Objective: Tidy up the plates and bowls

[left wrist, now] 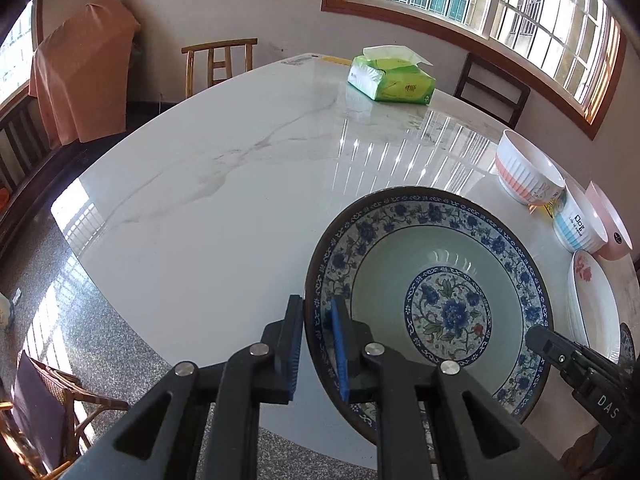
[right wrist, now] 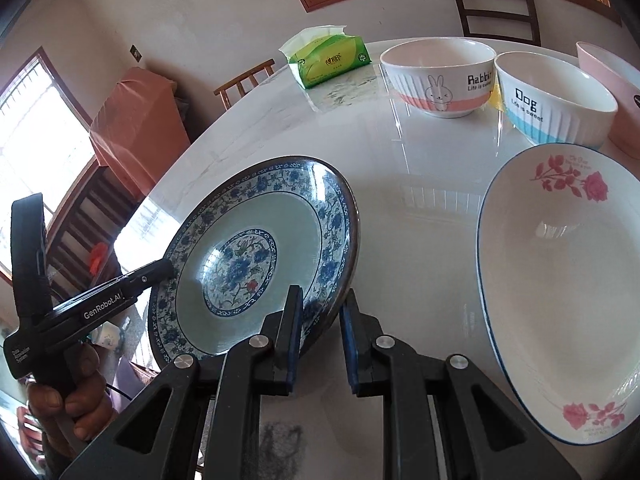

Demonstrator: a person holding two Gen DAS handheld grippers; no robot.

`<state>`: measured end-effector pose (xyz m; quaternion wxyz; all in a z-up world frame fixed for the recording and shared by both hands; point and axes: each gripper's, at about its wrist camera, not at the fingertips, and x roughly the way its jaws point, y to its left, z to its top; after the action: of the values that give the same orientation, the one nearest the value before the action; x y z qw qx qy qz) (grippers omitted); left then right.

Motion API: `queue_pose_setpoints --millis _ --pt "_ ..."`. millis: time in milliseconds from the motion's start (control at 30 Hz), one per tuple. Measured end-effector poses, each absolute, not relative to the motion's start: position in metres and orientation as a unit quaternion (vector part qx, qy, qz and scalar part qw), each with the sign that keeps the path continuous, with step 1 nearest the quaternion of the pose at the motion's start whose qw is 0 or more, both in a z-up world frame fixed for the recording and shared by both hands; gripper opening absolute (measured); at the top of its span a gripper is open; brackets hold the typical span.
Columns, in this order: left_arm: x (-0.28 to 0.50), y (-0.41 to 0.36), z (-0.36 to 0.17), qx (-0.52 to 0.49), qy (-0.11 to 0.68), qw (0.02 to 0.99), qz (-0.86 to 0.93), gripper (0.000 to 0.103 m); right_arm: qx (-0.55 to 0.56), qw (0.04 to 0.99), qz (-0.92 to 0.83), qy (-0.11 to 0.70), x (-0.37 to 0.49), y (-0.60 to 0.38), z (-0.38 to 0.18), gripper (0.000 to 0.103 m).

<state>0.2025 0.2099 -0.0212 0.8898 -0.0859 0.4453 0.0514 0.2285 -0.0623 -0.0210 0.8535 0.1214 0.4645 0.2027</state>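
A blue floral plate [left wrist: 432, 304] is held tilted above the marble table [left wrist: 224, 200]. My left gripper [left wrist: 318, 344] is shut on its left rim, one finger on each side. In the right wrist view the same plate [right wrist: 256, 264] is tilted up and its near rim sits between the fingers of my right gripper [right wrist: 320, 340]; a gap shows beside the right finger. A white rose plate [right wrist: 560, 280] lies flat on the right. A Rabbit bowl [right wrist: 438, 76], a Dog bowl [right wrist: 556, 100] and a pink bowl [right wrist: 612, 92] stand behind it.
A green tissue pack [left wrist: 390, 76] lies at the far side of the table. Wooden chairs [left wrist: 220, 64] stand around the table. The table's near edge drops to a speckled floor [left wrist: 88, 340].
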Motion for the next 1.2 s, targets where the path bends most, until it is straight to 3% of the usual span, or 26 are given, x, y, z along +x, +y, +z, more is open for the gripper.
queue_pose_setpoints --millis 100,167,267,333,400,467,567,867,1200 --pt "0.197 0.208 -0.022 -0.080 0.433 0.896 0.054 0.018 0.119 0.853 0.204 0.465 0.227 -0.063 -0.021 0.021" --pt "0.190 0.205 -0.020 -0.071 0.427 0.899 0.067 0.030 0.116 0.861 0.204 0.452 0.220 -0.068 -0.015 0.022" --pt "0.171 0.198 -0.006 -0.054 0.400 0.911 0.087 0.042 0.120 0.878 0.208 0.413 0.195 -0.090 0.004 0.032" --pt "0.156 0.189 0.007 -0.038 0.379 0.920 0.094 0.050 0.142 0.883 0.219 0.390 0.172 -0.115 0.017 0.033" --pt "0.140 0.174 0.019 -0.038 0.365 0.927 0.074 0.054 0.157 0.891 0.218 0.365 0.142 -0.148 0.031 0.034" --pt "0.127 0.149 0.025 -0.046 0.374 0.926 0.011 0.059 0.164 0.903 0.196 0.346 0.111 -0.185 0.041 0.043" --pt "0.116 0.094 0.022 -0.062 0.423 0.896 -0.118 0.059 0.174 0.917 0.132 0.335 0.069 -0.251 0.050 0.056" --pt "0.115 -0.064 -0.001 -0.054 0.508 0.809 -0.289 0.059 0.215 0.910 -0.010 0.355 0.020 -0.406 0.038 0.056" --pt "0.132 -0.112 -0.016 -0.054 0.533 0.798 -0.276 0.059 0.243 0.893 0.033 0.378 0.045 -0.436 0.010 0.054"
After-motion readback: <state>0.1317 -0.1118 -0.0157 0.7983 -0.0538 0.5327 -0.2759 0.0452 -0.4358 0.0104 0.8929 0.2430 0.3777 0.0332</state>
